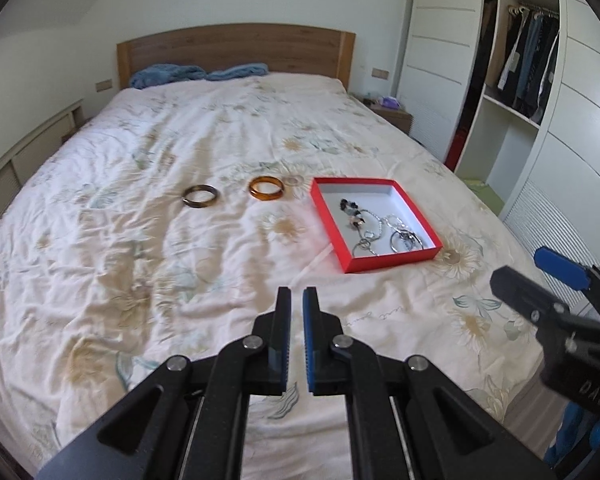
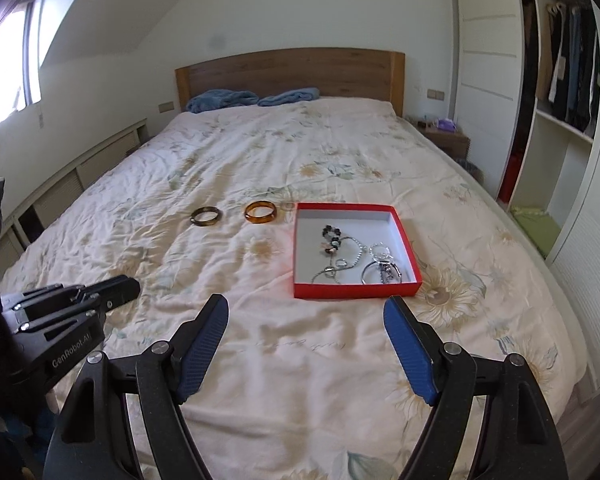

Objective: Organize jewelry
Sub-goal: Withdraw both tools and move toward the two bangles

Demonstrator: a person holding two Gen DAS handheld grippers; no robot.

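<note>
With the left gripper (image 1: 297, 300) nearly closed and empty and the right gripper (image 2: 306, 308) wide, 2 bangles (image 1: 201, 196) on the soft quilt (image 1: 100, 260) could sink or roll when pinched, and a faint ring (image 1: 293, 180), perhaps glass, may be missed.

Bright daylight from the window (image 2: 4, 68), soft shadows, sharp focus, heavy fisheye bending at edges.

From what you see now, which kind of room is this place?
Most likely a home bedroom: a large bed with a wooden headboard, and an open wardrobe with clothes hanging at the right.
</note>
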